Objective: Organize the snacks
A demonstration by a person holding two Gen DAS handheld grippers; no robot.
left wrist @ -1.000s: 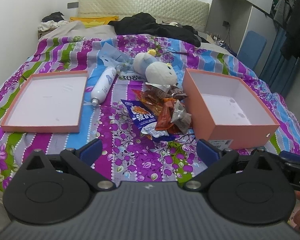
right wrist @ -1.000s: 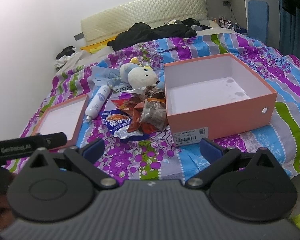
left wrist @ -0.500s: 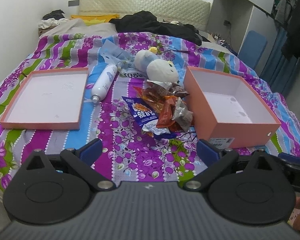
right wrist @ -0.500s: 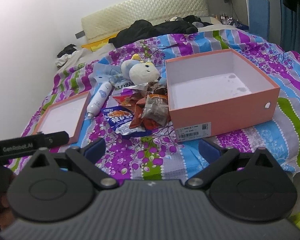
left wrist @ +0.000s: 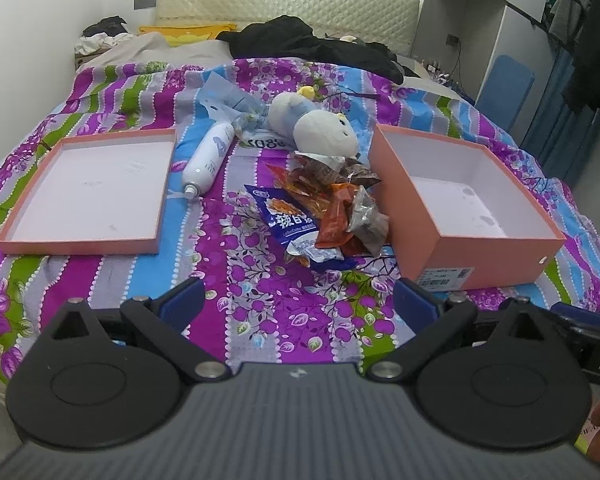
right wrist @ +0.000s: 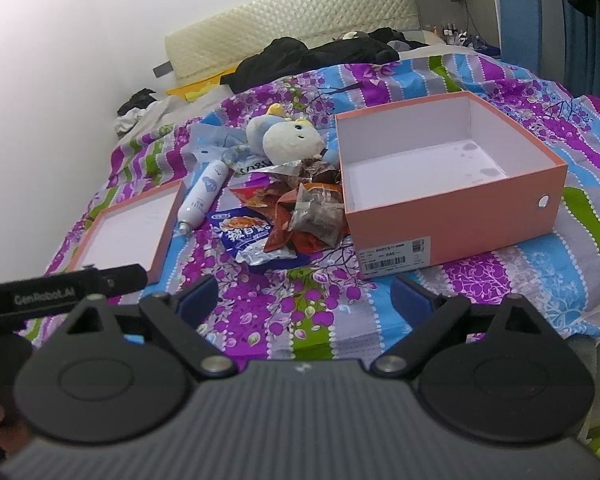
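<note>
Snack packets (left wrist: 324, 216) (right wrist: 284, 220) lie in a pile on the flowery bedspread (left wrist: 260, 300), touching the left side of the pink shoe box (left wrist: 460, 200) (right wrist: 448, 184). A blue packet (left wrist: 292, 226) sits at the front of the pile. The box lid (left wrist: 88, 192) lies apart on the left, with a white bottle (left wrist: 208, 160) between. A plush toy (left wrist: 320, 128) rests behind the pile. The left gripper (left wrist: 296, 300) and right gripper (right wrist: 302, 296) both hang wide apart, holding nothing.
</note>
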